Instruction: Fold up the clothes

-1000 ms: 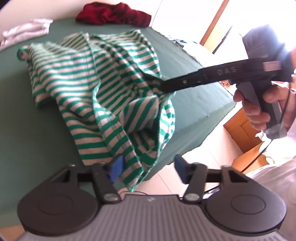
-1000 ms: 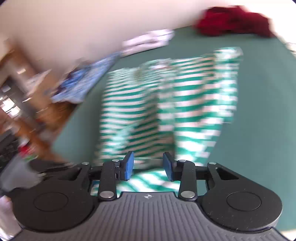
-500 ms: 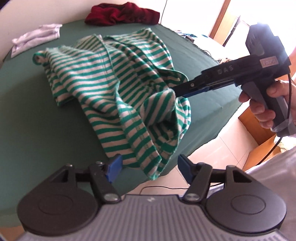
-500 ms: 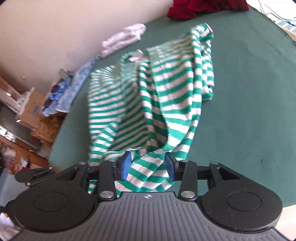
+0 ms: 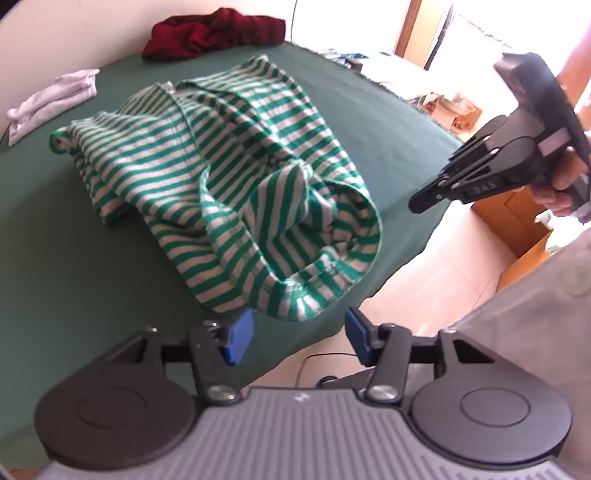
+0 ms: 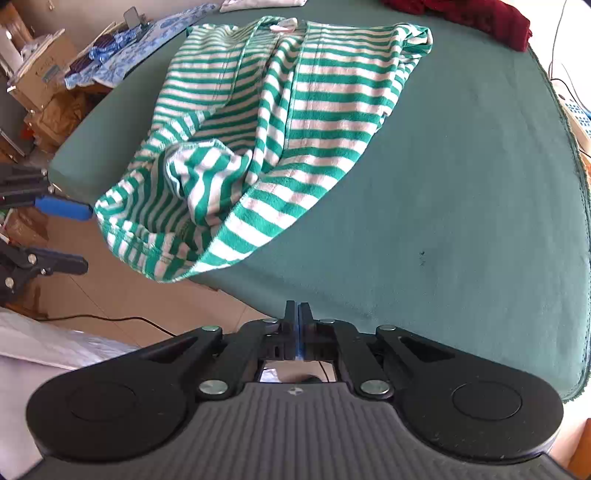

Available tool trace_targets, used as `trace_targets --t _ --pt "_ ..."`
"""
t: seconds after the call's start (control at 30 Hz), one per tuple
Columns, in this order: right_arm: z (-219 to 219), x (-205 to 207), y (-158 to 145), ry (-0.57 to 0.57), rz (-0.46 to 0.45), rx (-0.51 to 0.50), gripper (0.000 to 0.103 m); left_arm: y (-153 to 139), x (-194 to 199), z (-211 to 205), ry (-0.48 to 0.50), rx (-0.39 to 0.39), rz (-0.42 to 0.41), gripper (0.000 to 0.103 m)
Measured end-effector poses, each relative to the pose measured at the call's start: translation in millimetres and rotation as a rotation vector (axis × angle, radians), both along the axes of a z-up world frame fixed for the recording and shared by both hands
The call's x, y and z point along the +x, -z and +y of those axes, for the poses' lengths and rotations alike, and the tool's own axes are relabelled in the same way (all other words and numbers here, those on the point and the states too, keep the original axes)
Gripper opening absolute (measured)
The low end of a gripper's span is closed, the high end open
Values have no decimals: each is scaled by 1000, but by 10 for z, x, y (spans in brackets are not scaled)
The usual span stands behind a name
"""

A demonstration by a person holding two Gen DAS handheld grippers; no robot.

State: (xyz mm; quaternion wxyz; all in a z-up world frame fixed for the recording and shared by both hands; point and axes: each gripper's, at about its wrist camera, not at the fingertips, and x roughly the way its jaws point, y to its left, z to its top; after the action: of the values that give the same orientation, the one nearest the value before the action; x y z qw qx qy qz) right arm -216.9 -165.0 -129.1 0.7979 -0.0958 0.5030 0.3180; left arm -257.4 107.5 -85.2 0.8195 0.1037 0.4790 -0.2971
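Note:
A green-and-white striped shirt (image 5: 221, 162) lies crumpled on the green table (image 5: 66, 266), its hem hanging over the near edge. My left gripper (image 5: 299, 334) is just below that hem. Its jaws are closing, with the hem's edge between the blue pads (image 5: 242, 341), which do not press on it. In the right wrist view the shirt (image 6: 280, 122) spreads up the table (image 6: 461, 192), and the left gripper (image 6: 72, 236) waits open at the hem's left. My right gripper (image 6: 298, 314) is shut on nothing above the table's edge, apart from the shirt. A hand holds that right gripper (image 5: 419, 203).
A dark red garment (image 5: 214, 31) and a white one (image 5: 51, 98) lie at the table's far side. A blue patterned cloth (image 6: 140, 40) and cardboard boxes (image 6: 40, 74) sit beyond the left edge. Below the edge are tiled floor with a cable (image 6: 110, 319) and wooden furniture (image 5: 513, 218).
The right gripper has let go of the shirt, drawn back to the right and shut. The freed cloth has slumped onto the table. The left jaws stand a little narrower.

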Motion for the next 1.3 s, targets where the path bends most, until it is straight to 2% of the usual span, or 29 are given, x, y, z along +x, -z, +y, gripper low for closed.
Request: trace_targets --t 0.07,0.1,0.13,0.17,0.23,0.3,0.47,0.53,0.57,0.63,0.67,0.73,0.8,0.9,1.0,1.17,1.2,1.27,1.3 --pt "57 -119 -121 -84 -91 50 15 49 28 16 -14 11 21 55" --pt "114 -195 -198 -184 -123 82 22 60 46 37 -21 -2 41 56" --pt "179 -270 -262 -287 -153 104 40 69 64 58 -27 -15 61 58" --pt "274 -339 -277 -405 -182 93 49 71 72 62 -26 -19 70 59" --pt "468 -476 -293 -636 -244 64 49 53 68 45 -15 1 49 60" --pt "670 -590 -199 -811 -346 -20 47 52 87 9 8 41 39 59" --pt "854 -668 57 -1059 -476 -170 43 138 96 -115 82 85 70 63" --pt "886 -664 151 -1093 -507 -222 38 208 90 -143 89 101 85 66" --pt "899 -656 184 -1102 -513 -242 25 233 86 -162 86 119 84 66" --pt "903 -598 148 -1062 -454 -229 2 218 49 -190 96 159 51 60" --pt "902 -567 112 -1040 -413 -212 2 168 9 -194 111 188 13 58" --pt "859 -490 -101 -986 -271 -99 2 67 -73 -201 141 247 -64 53" --pt "803 -448 -268 -941 -216 -24 2 -72 -195 -207 197 317 -191 53" --pt "727 -377 -416 -850 -158 34 2 -216 -308 -260 286 399 -310 53" --pt "707 -312 -401 -775 -132 48 2 -211 -454 -375 422 448 -430 57" --pt "711 -334 -305 -763 -146 28 2 -28 -389 -578 579 552 -509 56" --pt "717 -337 -289 -763 -149 26 2 5 -365 -611 603 574 -523 50" --pt "714 -325 -288 -756 -154 21 2 53 -317 -664 650 606 -524 32" --pt "712 -319 -289 -751 -156 19 2 50 -292 -664 673 610 -507 13"
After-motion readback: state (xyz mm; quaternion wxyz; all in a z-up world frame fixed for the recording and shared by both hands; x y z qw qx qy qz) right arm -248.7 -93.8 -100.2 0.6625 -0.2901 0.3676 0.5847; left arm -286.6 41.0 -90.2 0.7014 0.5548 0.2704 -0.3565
